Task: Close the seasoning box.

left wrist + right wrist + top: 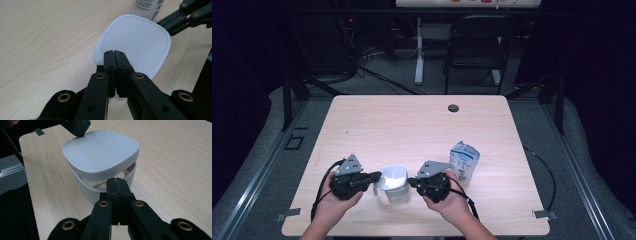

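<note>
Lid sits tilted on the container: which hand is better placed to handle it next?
Probably left. The left gripper has its shut fingers right at the edge of the white lid. The right gripper, also shut, sits lower, by the container rim, better suited to steadying it.

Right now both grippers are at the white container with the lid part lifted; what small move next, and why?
Probably press the lid straight down. It sits tilted above the container rim, with a gap on one side. The left gripper and right gripper are both shut and flank it, so neither is gripping the lid.
</note>
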`<state>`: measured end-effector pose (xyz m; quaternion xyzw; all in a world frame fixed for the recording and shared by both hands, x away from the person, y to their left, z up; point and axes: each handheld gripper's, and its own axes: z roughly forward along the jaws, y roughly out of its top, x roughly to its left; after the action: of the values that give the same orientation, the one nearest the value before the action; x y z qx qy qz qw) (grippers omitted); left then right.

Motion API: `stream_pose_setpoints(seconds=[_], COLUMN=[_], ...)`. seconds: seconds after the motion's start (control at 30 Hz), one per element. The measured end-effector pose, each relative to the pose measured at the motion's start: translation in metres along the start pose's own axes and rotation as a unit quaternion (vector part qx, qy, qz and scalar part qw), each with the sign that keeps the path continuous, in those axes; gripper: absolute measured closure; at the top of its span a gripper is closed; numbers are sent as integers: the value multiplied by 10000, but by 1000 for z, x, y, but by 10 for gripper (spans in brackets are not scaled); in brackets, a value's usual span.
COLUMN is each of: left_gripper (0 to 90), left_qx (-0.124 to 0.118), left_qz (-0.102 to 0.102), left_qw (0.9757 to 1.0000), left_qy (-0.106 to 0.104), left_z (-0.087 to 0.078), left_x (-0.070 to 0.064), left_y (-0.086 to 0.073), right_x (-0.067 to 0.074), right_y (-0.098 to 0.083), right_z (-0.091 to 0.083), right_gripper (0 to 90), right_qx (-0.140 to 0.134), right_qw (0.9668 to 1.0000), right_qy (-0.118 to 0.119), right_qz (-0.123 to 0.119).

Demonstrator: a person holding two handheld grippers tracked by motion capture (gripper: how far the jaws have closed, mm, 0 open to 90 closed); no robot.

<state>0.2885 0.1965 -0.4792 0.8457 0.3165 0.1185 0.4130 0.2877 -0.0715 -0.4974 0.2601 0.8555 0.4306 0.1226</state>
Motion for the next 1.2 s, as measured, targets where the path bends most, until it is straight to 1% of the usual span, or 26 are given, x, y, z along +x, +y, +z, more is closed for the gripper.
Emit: stream_pose_setpoints(seconds=[0.07, 0.2, 0.5, 0.57, 0.63, 0.8, 0.87, 0.9, 1.2], left_gripper=[887, 888, 889, 889, 888, 891, 891, 891, 881], left_qx=[2, 2, 10, 14, 18, 29, -8, 16, -24], left_qz=[2, -1, -4, -2, -1, 12, 7, 5, -9], left_qw=[10000, 10000, 10000, 10000, 10000, 10000, 10000, 10000, 10000], left_qy=[4, 11, 42, 44, 46, 52, 60, 48, 69], left_z=[0, 0, 0, -1, -1, -1, 0, -1, 0], left_x=[0, 0, 0, 0, 1, 0, 0, 1, 1], left_y=[0, 0, 0, -1, -1, -1, -1, -1, -1], right_x=[0, 1, 2, 2, 2, 2, 3, 3, 5], right_y=[1, 2, 5, 6, 7, 9, 9, 9, 13], right_z=[0, -1, -3, -3, -3, -5, -4, -5, -6], right_gripper=[900, 900, 900, 900, 900, 900, 900, 900, 900], right_qx=[-40, -34, -82, -94, -119, -104, -145, -135, -190], right_qw=[10000, 10000, 10000, 9999, 9999, 9999, 9999, 9999, 9998], right_qy=[24, 24, 26, 8, 24, 24, 38, 38, 39], right_qz=[5, -34, -30, -66, -45, -82, -64, -75, -97])
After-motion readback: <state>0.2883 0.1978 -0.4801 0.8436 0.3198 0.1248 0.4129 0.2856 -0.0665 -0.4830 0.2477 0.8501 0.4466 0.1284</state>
